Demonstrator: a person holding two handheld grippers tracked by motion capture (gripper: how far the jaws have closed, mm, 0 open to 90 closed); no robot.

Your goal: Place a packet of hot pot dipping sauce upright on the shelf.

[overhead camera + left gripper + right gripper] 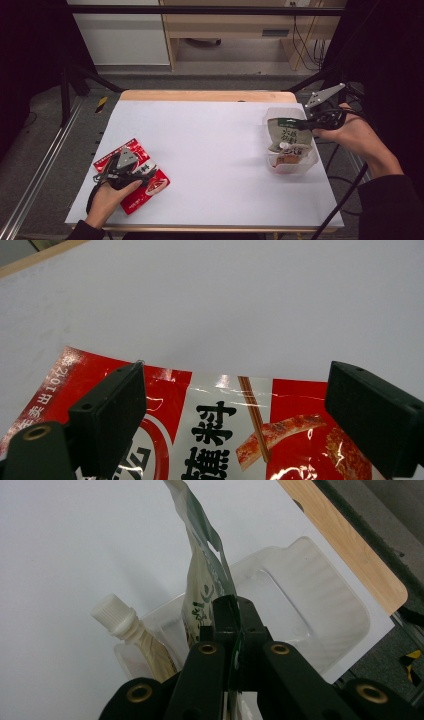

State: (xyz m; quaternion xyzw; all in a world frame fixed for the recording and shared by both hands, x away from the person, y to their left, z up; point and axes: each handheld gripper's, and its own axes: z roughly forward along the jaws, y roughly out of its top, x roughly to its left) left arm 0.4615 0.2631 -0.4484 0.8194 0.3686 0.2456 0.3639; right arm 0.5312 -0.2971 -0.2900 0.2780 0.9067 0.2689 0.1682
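Over at the right of the high view, the right gripper has its jaws pressed together on the edge of a green-and-white pouch, which stands in a clear plastic tray near the right edge of the white table cover. In the right gripper view the pouch rises from the closed jaws at bottom centre, with a spouted sachet with a white cap left of it in the tray. At lower left of the high view, the left gripper rests over a red sauce packet lying flat; in the left gripper view its jaws stand apart over the packet, not pressing on it.
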